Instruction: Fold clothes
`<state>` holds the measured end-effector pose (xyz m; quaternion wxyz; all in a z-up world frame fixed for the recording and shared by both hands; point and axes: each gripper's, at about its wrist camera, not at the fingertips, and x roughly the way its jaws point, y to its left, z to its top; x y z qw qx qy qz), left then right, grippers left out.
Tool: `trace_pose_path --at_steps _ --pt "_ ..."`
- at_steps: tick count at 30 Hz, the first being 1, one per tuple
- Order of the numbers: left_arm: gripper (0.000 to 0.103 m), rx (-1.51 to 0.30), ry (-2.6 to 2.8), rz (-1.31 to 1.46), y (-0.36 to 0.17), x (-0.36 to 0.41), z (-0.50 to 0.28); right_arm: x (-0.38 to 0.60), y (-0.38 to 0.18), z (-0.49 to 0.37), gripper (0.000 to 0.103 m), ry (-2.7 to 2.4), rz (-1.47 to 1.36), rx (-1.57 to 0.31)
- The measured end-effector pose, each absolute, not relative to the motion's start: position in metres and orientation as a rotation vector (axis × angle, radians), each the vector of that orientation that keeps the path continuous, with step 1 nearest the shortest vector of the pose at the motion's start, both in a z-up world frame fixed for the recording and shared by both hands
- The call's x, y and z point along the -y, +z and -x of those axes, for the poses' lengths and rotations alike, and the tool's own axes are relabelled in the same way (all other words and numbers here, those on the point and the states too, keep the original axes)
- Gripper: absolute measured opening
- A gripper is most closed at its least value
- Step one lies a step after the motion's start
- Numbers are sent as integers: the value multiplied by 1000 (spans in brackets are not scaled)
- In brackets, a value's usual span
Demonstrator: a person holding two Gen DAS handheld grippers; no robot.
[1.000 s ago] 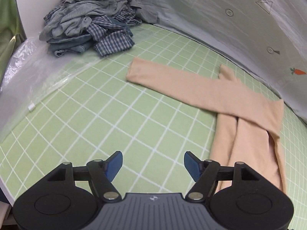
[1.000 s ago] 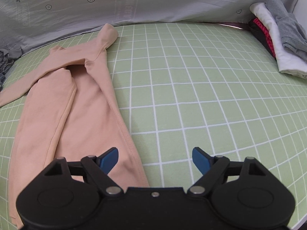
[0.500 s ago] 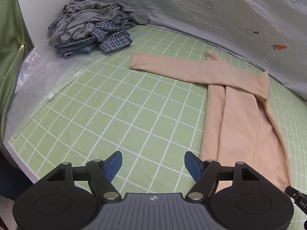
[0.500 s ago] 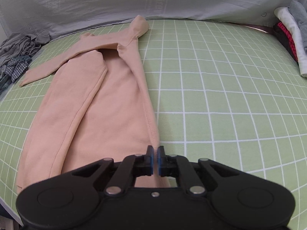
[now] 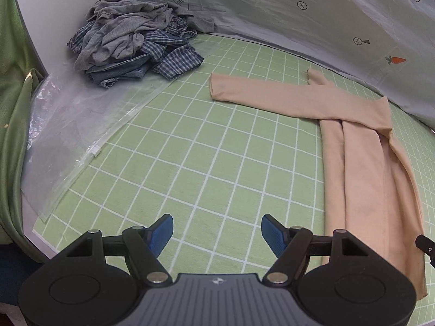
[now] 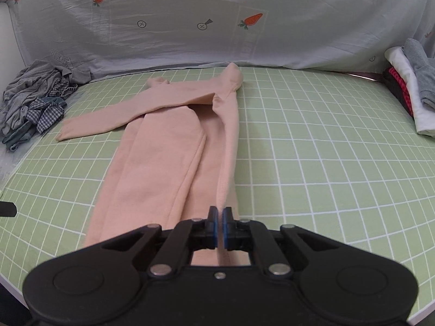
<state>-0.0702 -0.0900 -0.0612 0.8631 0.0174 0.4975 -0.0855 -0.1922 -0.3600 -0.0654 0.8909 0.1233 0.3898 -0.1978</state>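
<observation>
**Peach garment flat on the grid mat, right jaws pinched at its hem**

Left wrist view: left gripper (image 5: 217, 229) at bottom centre, blue pads spread wide over bare green grid-pattern mat (image 5: 174, 163), nothing between them. Long-sleeved peach knit garment (image 5: 361, 168) flat at right, one sleeve stretched toward centre. Crumpled heap of grey and plaid clothes (image 5: 130, 35) at upper left, clear plastic bag (image 5: 70, 125) just below it.

Right wrist view: right gripper (image 6: 220, 224) at lower centre, blue pads pressed together on the near edge of the peach garment (image 6: 163, 163), fabric pinched between them. Folded stack of white, grey and red clothes (image 6: 407, 87) at right edge.
</observation>
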Motion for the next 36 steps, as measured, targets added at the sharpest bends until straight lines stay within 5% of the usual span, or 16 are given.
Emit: trace_pose_path --at_steps 9,19,25,36 --pt "72 -1066 -141 -82 -67 49 55 321 -111 170 10 -424 -396 -881" --pt "72 -1092 -224 -123 -73 65 53 339 -85 208 57 -620 -474 -755" --pt "73 -1108 -245 -132 -79 72 52 341 -115 210 58 -678 -405 -903" --pt "78 -1110 -195 -69 -79 86 24 346 -96 201 80 -680 -330 -856"
